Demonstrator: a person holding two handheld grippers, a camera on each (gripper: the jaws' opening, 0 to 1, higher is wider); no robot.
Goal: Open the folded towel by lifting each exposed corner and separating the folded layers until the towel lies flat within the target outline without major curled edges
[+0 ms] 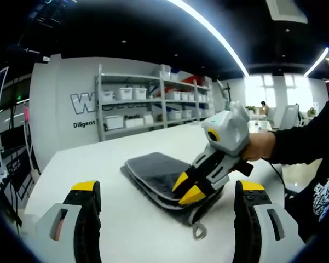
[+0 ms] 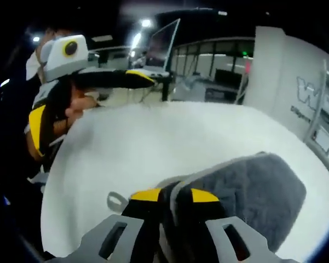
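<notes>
A folded grey towel (image 1: 159,174) is seen lying on a white table (image 1: 93,164), toward the near edge on the person's side, with its layers stacked and a small hanging loop (image 1: 199,232) trailing from the nearest corner. In the right gripper view the towel (image 2: 252,192) is shown from close by, its near edge raised between the yellow-tipped jaws of the right gripper (image 2: 174,196), which are pressed together on that edge; the loop (image 2: 116,201) lies just beside them on the table (image 2: 153,142).

In the left gripper view the right gripper (image 1: 189,189) is seen held by a hand (image 1: 258,147), its tips closed on the towel's near corner. The left gripper (image 1: 167,189) is held spread wide, apart from the towel, nothing between its jaws. In the right gripper view it (image 2: 145,78) hangs over the table's far edge.

Bare tabletop surrounds the towel on every side. Shelving (image 1: 153,98) with white bins stands well beyond the table.
</notes>
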